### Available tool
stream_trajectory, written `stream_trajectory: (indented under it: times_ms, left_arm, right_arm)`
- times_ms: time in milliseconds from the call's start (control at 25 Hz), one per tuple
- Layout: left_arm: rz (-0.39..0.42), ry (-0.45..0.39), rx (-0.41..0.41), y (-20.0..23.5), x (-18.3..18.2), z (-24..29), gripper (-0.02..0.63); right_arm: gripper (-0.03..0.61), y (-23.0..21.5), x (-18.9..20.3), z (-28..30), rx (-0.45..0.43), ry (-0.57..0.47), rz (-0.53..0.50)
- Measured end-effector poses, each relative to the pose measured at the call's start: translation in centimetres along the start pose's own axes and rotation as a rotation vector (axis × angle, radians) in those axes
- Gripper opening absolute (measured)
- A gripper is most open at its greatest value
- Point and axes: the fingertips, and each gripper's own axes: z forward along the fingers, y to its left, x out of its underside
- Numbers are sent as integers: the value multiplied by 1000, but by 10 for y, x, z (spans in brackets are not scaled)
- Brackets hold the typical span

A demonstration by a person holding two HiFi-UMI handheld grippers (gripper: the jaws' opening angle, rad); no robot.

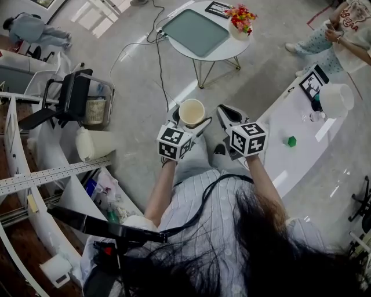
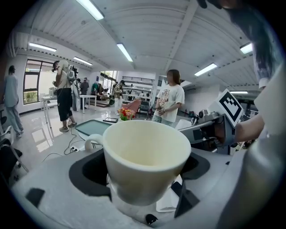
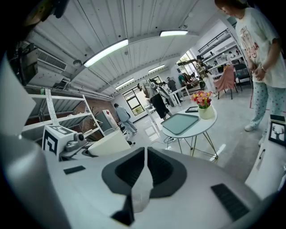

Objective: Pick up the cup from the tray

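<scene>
A cream cup with a handle is held upright in the air over the floor, and my left gripper is shut on its lower body. The left gripper view is filled by the cup, which looks empty, with the jaws pressed to both sides of it. Just to its right, my right gripper is shut with nothing in it; its jaws meet in a line. The grey-green tray lies bare on the round white table ahead, well beyond both grippers.
A flower vase and a dark tablet share the round table. A white curved counter at right carries a green cube and a framed picture. A black chair and shelving stand left. A person stands at right.
</scene>
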Motion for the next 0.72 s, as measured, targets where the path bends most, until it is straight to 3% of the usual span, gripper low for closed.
stream_trajectory:
  times_ms: [360,720]
  left_arm:
    - [-21,-6,-28,-9,22,-36,451]
    - [-38,-24,-60,-7,34,-59,451]
  right_arm:
    - [38,33,32,-13,-29,44,-42]
    - [38,54,37,-15,-46,50,-107]
